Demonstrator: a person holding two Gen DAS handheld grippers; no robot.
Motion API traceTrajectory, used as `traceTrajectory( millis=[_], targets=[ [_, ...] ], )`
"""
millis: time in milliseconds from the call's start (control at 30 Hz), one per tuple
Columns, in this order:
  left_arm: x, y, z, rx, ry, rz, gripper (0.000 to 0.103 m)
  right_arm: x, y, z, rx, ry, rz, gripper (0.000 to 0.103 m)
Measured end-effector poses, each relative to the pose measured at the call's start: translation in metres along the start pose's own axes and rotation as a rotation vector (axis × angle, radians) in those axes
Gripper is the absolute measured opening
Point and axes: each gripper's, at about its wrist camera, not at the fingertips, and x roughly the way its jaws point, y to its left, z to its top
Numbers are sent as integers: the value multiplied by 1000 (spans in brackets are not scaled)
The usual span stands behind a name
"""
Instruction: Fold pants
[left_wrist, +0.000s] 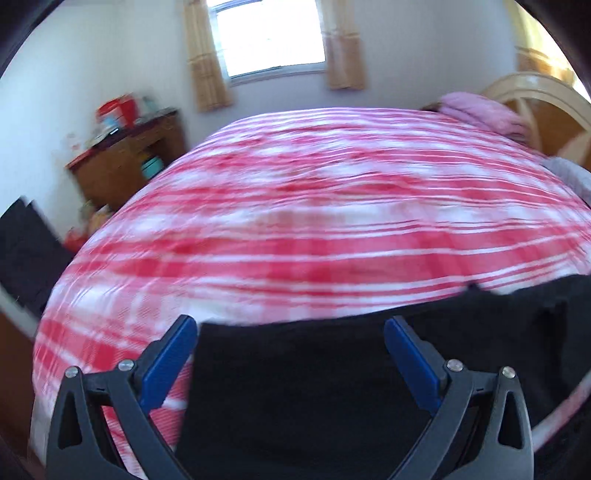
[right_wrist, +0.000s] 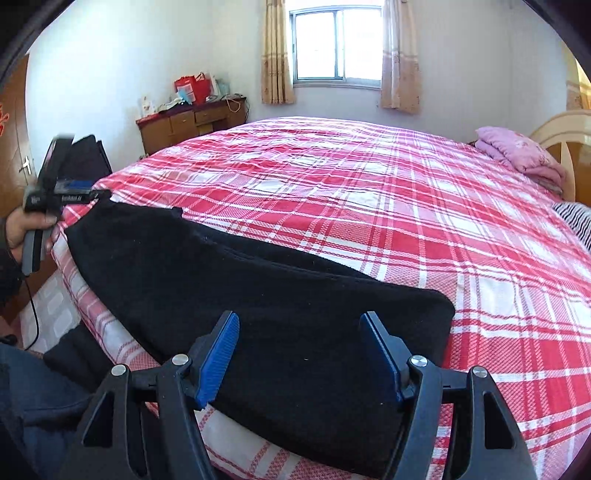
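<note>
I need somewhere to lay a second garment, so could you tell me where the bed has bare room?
The plaid bedspread lies bare from the black pants at the near edge back toward the window. The headboard end is crowded by the pink blanket and a striped cloth.

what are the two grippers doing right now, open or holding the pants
Left gripper: open, holding nothing, over the black pants.
Right gripper: open, holding nothing, over the pants.

One pair of black pants, two grippers, left and right, one plaid bed, one pink quilt at two o'clock, one window, two curtains.
</note>
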Motion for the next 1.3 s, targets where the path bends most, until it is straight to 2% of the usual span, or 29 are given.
traceTrajectory(
  millis=[67, 167, 267, 300, 367, 400, 433, 500, 567, 700, 767, 800, 867, 1033, 1133, 1300],
  targets=[
    [10, 35, -13, -90, 40, 15, 103, 1, -2, -1, 20, 2, 15, 69],
    [20, 59, -30, -173, 83, -42, 95, 5, -2, -2, 30, 11, 16, 69],
    [27, 63, -42, -216, 103, -91, 89, 7, -1, -5, 33, 16, 12, 69],
    [27, 62, -43, -213, 84, -92, 89, 7, -1, -5, 34, 18, 11, 69],
    [24, 59, -43, -196, 78, -101, 83, 7, 0, -5, 32, 18, 12, 69],
    [24, 57, -43, -191, 77, -106, 75, 7, 0, -5, 29, 18, 11, 69],
    [23, 55, -42, -191, 77, -121, 63, 8, 1, -6, 26, 19, 11, 69],
    [21, 48, -42, -173, 92, -146, 52, 8, 2, -6, 20, 21, 11, 69],
    [21, 45, -40, -150, 98, -125, 52, 10, 5, -7, 15, 26, 14, 69],
    [25, 54, -43, -183, 105, -174, 50, 11, 8, -8, 5, 28, 12, 69],
    [23, 59, -43, -199, 100, -204, 38, 11, 9, -9, 4, 26, 12, 69],
    [21, 65, -43, -234, 97, -257, 24, 11, 9, -9, 3, 25, 10, 69],
    [20, 70, -42, -284, 99, -298, 23, 10, 10, -8, 1, 20, 6, 69],
    [-2, 66, -31, -310, 51, -367, 22, 8, 6, -7, 15, 10, -9, 69],
    [-23, 54, -18, -300, 8, -425, 21, 7, 3, -6, 29, 6, -18, 69],
    [-57, 20, 1, -284, -40, -566, 21, 3, -1, -3, 51, -11, -42, 69]
  ],
)
